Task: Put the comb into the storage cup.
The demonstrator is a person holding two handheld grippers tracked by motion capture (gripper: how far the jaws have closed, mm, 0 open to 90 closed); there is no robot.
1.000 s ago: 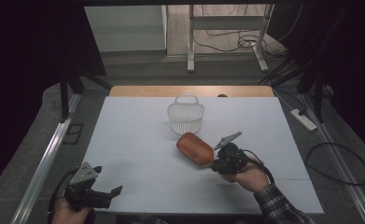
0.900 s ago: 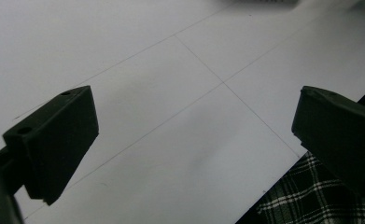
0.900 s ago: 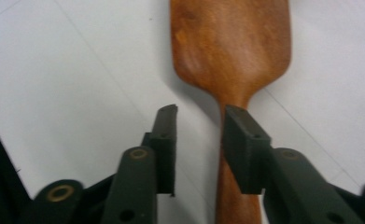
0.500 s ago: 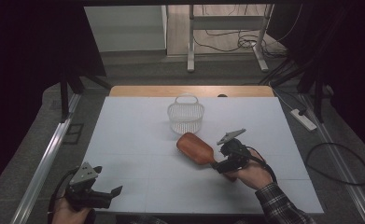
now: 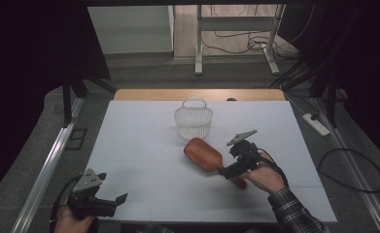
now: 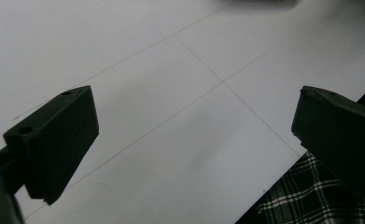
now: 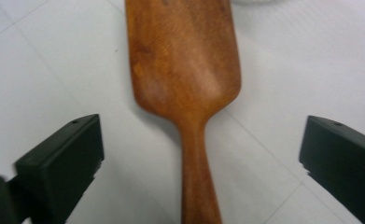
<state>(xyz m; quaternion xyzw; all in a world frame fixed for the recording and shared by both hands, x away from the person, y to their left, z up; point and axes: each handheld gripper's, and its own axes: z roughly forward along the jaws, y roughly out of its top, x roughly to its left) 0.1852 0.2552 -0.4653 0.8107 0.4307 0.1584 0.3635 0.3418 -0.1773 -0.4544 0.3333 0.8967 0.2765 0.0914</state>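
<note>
Right gripper [image 5: 233, 158] has just been opening; jaws now stand wide apart, straddling the handle of the wooden brush [image 5: 204, 154] without touching it. Brush lies flat on the white table [image 5: 144, 145], right of centre, just near of the white basket [image 5: 193, 121]. Risk: withdrawing low could clip the handle and skew the brush toward the basket. Left gripper [image 5: 111, 203], open, sits at the near left.

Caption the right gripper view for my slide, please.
Open right gripper straddling the wooden brush handle on the table.
</note>
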